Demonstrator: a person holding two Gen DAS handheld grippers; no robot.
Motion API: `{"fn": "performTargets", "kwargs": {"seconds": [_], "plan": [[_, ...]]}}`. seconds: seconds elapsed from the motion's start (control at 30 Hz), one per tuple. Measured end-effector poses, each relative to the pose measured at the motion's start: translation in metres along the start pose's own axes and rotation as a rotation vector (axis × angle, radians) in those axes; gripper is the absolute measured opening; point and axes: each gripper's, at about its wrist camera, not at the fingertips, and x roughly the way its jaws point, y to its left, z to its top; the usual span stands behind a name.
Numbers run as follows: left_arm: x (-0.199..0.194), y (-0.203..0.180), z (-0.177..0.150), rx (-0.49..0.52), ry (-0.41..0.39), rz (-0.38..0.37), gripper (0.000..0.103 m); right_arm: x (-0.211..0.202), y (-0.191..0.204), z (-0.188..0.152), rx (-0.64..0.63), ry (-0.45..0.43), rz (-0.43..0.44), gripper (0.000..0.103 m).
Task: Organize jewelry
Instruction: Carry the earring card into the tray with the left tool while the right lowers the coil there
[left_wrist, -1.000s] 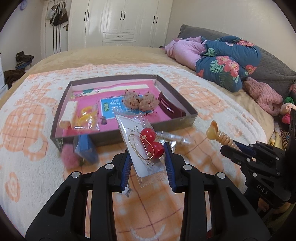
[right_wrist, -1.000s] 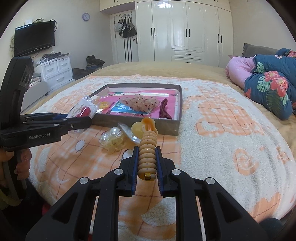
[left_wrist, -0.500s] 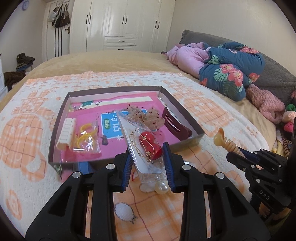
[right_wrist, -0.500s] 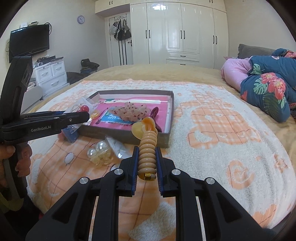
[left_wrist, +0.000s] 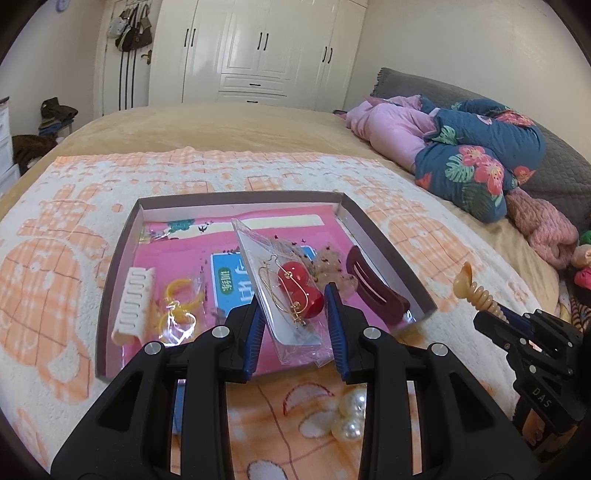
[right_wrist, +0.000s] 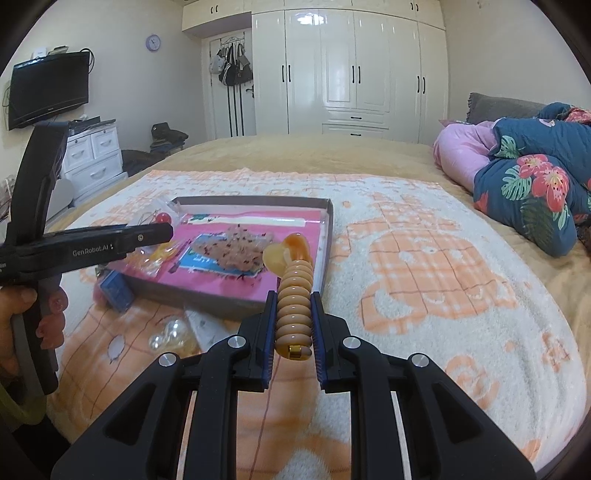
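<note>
Over a shallow grey cardboard tray lined in pink (left_wrist: 122, 243), the left gripper (left_wrist: 293, 314) clamped a clear plastic packet of red ball earrings (left_wrist: 291, 295) — while the right gripper (right_wrist: 293, 314) pinched a ribbed amber plastic hair clip (right_wrist: 294, 295) near the tray's right corner.

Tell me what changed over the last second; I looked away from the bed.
Both tongs carried their loads forward toward the tray: the left tongs now hold the packet of red earrings over the tray's inside, and the right tongs bring the amber spiral clip up to its near wall. Both grips stayed shut; the tray's contents and the pearls outside stayed put.
</note>
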Motion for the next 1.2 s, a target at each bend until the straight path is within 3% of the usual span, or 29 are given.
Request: {"fn": "performTargets", "kwargs": {"seconds": [0.63, 1.2], "plan": [[0.031, 0.013, -0.001, -0.014, 0.037, 0.011, 0.023, 0.060, 0.006, 0.040, -0.007, 0.014, -0.010, 0.017], [0.048, 0.018, -0.003, -0.035, 0.075, -0.004, 0.023, 0.117, -0.008, 0.056, 0.031, 0.089, -0.035, 0.017]]}}
